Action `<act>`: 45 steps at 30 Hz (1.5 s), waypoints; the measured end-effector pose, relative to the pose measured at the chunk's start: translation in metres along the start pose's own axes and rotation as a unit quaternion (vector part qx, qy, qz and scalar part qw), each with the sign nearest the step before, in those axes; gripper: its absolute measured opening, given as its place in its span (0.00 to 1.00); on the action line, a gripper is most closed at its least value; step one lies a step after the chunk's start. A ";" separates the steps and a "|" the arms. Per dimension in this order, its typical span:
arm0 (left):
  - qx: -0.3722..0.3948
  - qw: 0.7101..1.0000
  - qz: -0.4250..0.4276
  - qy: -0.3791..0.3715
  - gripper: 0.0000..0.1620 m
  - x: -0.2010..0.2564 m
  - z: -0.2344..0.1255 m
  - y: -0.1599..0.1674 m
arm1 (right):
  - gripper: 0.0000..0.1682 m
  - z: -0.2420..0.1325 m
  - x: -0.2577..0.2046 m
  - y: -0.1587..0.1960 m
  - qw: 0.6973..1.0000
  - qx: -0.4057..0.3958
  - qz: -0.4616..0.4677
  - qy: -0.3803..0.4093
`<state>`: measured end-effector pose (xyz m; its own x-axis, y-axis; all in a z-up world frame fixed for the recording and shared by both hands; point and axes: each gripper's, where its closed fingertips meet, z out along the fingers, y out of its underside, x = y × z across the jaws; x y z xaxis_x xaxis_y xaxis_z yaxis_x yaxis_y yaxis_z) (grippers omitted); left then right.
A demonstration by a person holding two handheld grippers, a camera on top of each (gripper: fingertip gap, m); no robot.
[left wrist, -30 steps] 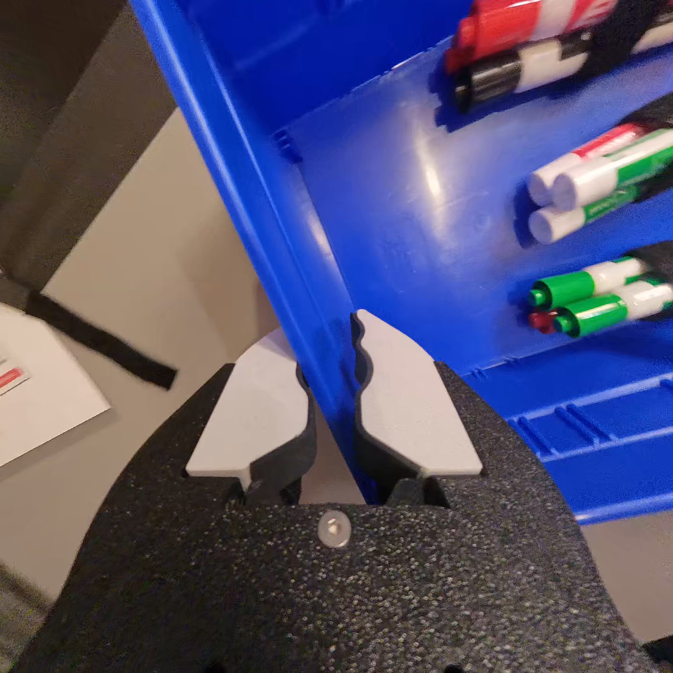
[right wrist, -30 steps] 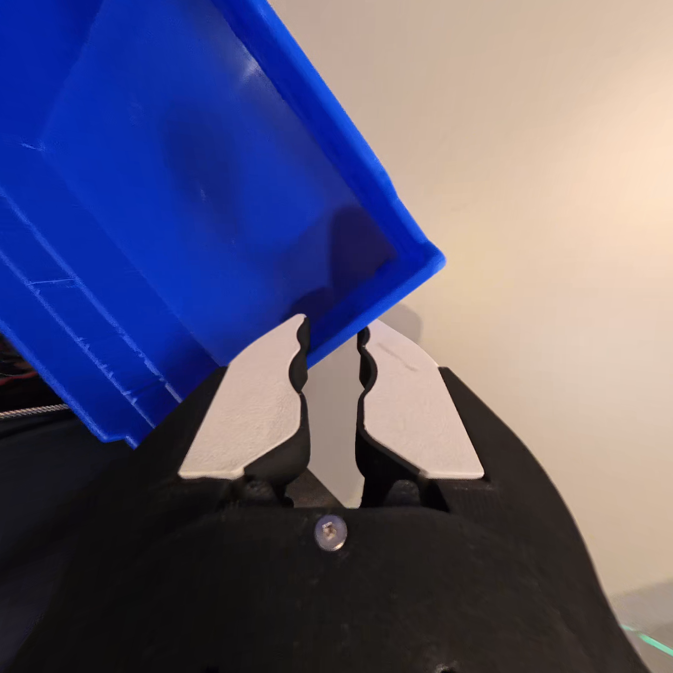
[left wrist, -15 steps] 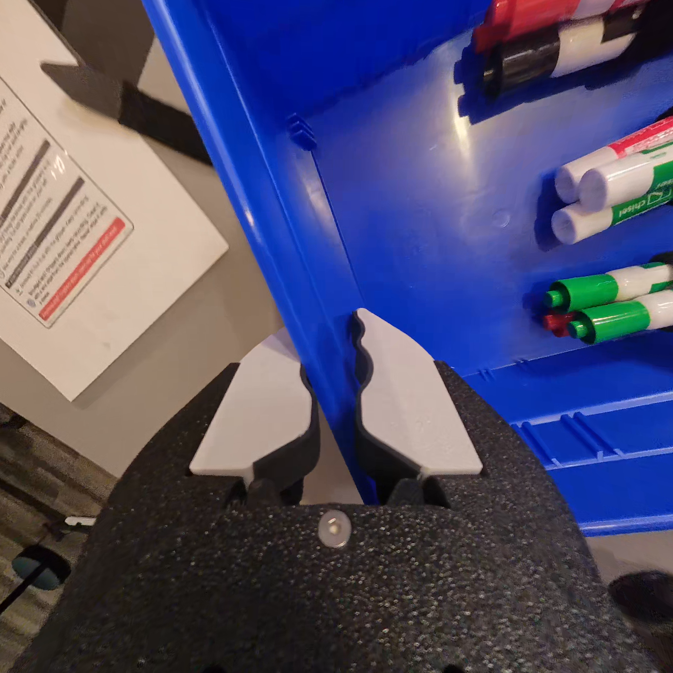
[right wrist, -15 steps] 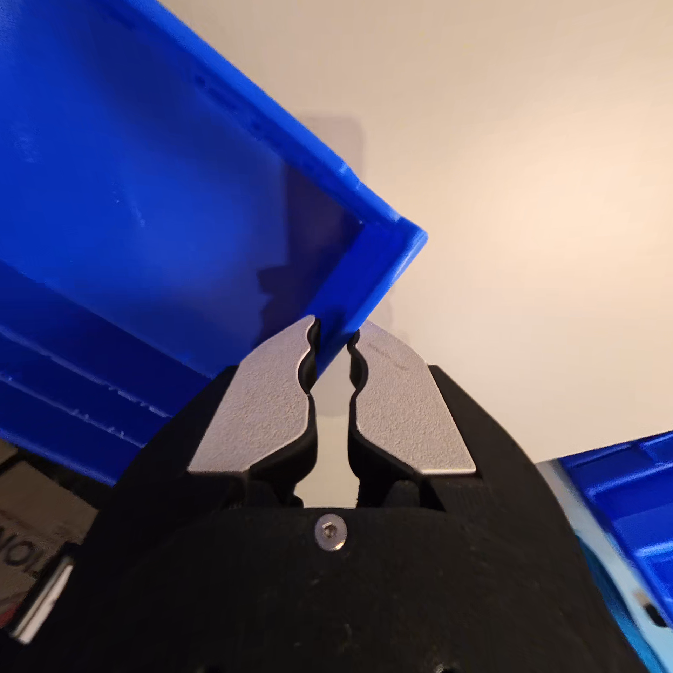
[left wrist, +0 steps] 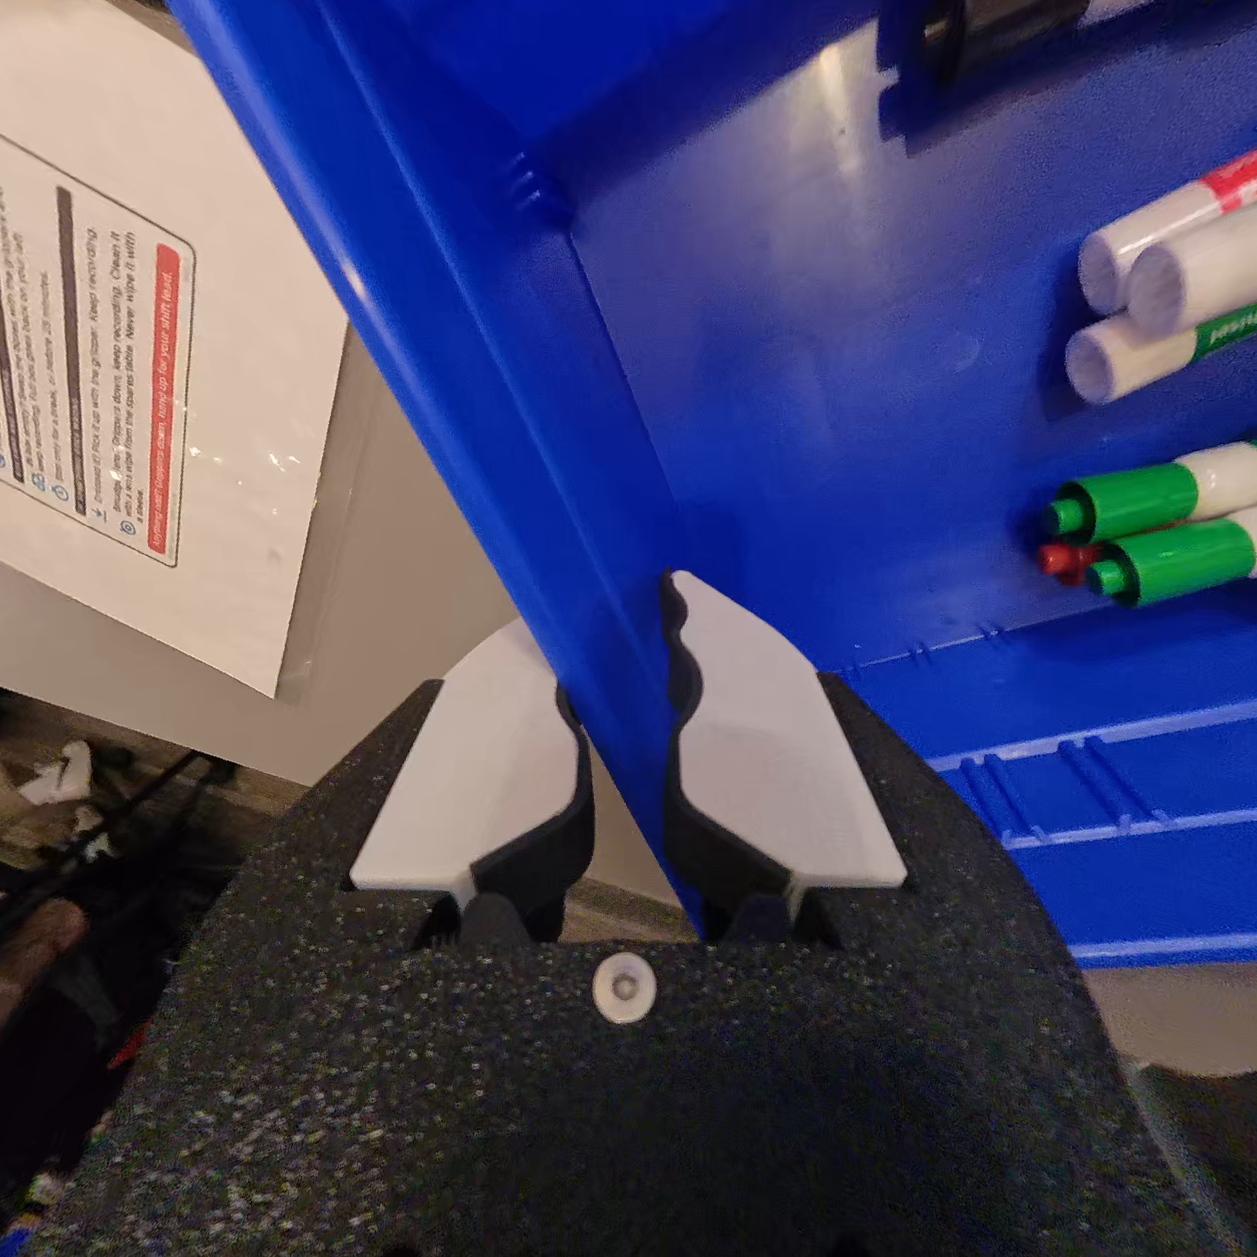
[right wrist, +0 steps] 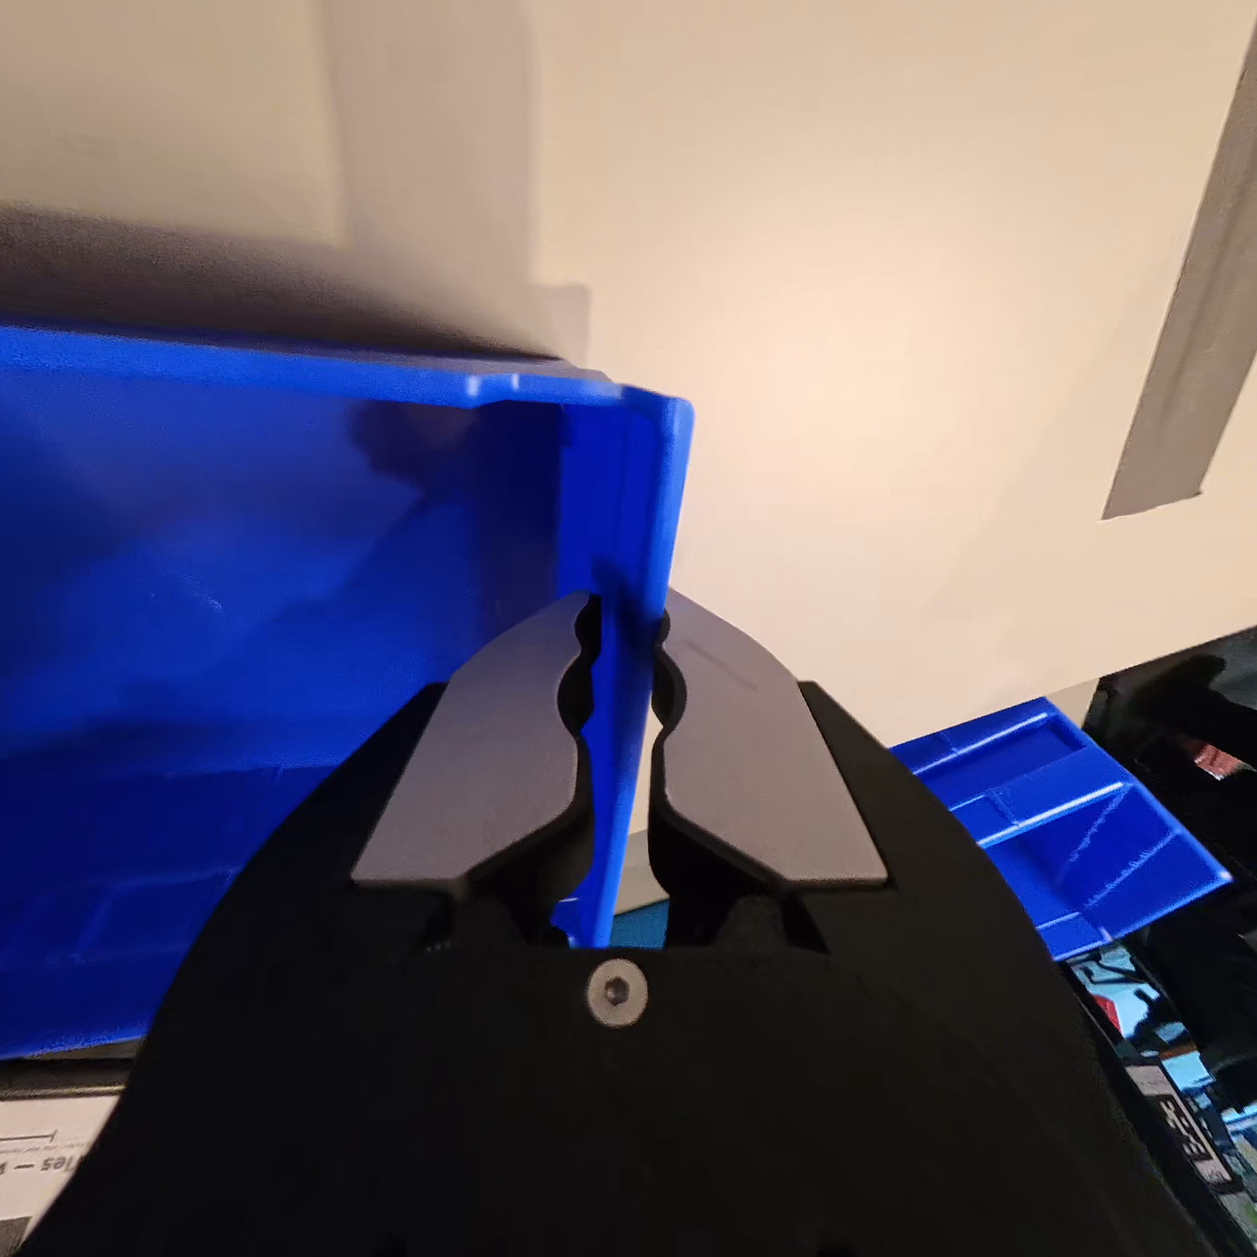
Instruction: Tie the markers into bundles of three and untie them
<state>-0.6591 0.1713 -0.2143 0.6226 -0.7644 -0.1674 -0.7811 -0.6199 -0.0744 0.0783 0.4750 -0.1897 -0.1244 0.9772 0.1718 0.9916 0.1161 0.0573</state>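
Beige tabletop under your left tongs, clamped on the blue bin wall; bundled markers lie inside, printed sheet beside. Your right tongs grip the bin's rim; second blue bin nearby.

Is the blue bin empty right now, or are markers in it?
Not empty. The left wrist view shows marker bundles lying in the blue bin, whose wall the left tool grips.

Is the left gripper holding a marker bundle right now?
No, the left gripper is clamped on the wall of the blue bin, while the marker bundles lie apart inside it.
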 end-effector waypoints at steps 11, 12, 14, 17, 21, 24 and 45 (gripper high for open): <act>-0.078 0.986 0.145 0.008 0.14 -0.034 0.003 0.018 | 0.08 0.007 0.043 -0.003 0.999 -0.018 -0.017 0.032; -0.082 0.985 0.149 0.004 0.14 -0.037 0.003 0.019 | 0.08 0.008 0.047 -0.003 0.999 -0.017 -0.017 0.033; -0.084 0.984 0.157 -0.002 0.14 -0.041 0.004 0.017 | 0.08 0.009 0.055 -0.003 0.999 -0.019 -0.012 0.040; -0.083 0.984 0.156 -0.020 0.16 -0.046 0.006 0.013 | 0.09 0.011 0.062 -0.002 0.999 -0.018 -0.014 0.045; -0.081 0.982 0.153 -0.080 0.25 -0.054 0.007 0.004 | 0.10 0.011 0.067 0.000 0.998 -0.015 -0.010 0.060; -0.081 0.986 0.106 -0.101 0.39 -0.056 0.001 0.007 | 0.19 0.007 0.063 0.007 0.998 -0.020 0.021 0.055; 0.088 0.995 0.026 -0.049 0.35 0.218 -0.069 -0.021 | 0.30 -0.001 -0.214 0.038 0.997 0.063 0.035 0.005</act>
<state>-0.5035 0.0058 -0.1815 0.5808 -0.7683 -0.2692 -0.8133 -0.5333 -0.2327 0.1427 0.2698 -0.2237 -0.0544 0.9819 0.1812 0.9945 0.0695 -0.0782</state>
